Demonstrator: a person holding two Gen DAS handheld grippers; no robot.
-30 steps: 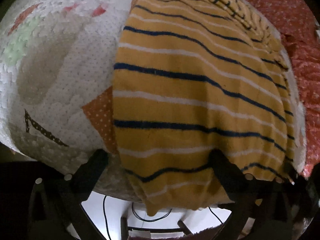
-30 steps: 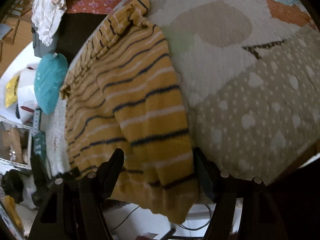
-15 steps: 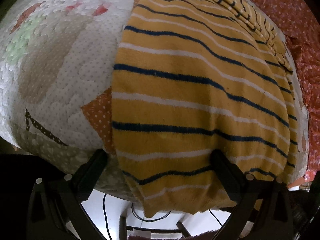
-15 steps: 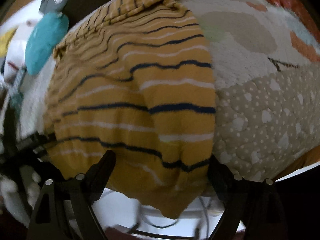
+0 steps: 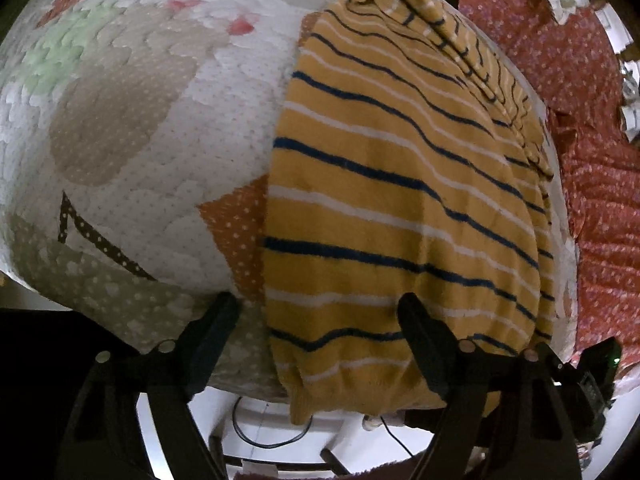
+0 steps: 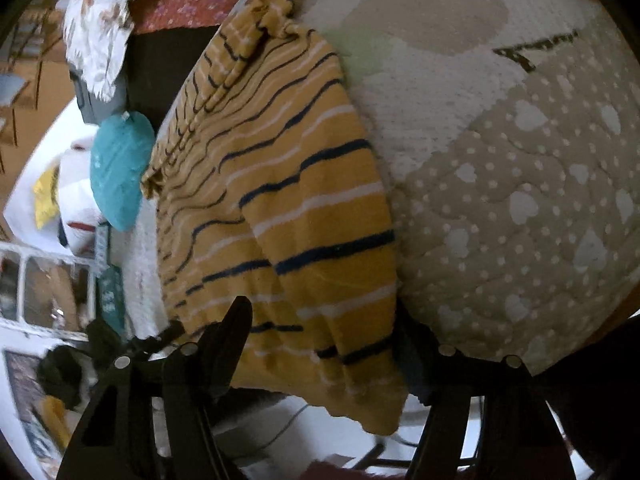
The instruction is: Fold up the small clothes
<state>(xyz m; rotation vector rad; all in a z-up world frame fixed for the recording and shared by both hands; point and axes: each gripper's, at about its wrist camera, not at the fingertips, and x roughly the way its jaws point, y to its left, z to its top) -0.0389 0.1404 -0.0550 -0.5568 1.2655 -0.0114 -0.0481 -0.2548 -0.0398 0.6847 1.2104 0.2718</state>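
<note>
A small yellow garment with navy and white stripes (image 5: 392,208) lies folded lengthwise on a patchwork quilt (image 5: 132,128), its near hem hanging over the quilt's front edge. My left gripper (image 5: 320,332) is open, its fingers spread on either side of the hem's left part. In the right wrist view the same garment (image 6: 280,208) shows a long fold ridge, and my right gripper (image 6: 324,336) is open around the hem's right corner. Neither gripper holds the cloth.
A red floral cloth (image 5: 592,168) lies to the right of the quilt. A teal cushion (image 6: 120,172), a white floral cloth (image 6: 100,20) and shelves (image 6: 48,280) stand to the left in the right wrist view. Cables run over the white floor (image 5: 256,436) below.
The left gripper has shifted left, so the garment sits further right in its view. The right camera has swung back to the right. The garment itself lies as before.
</note>
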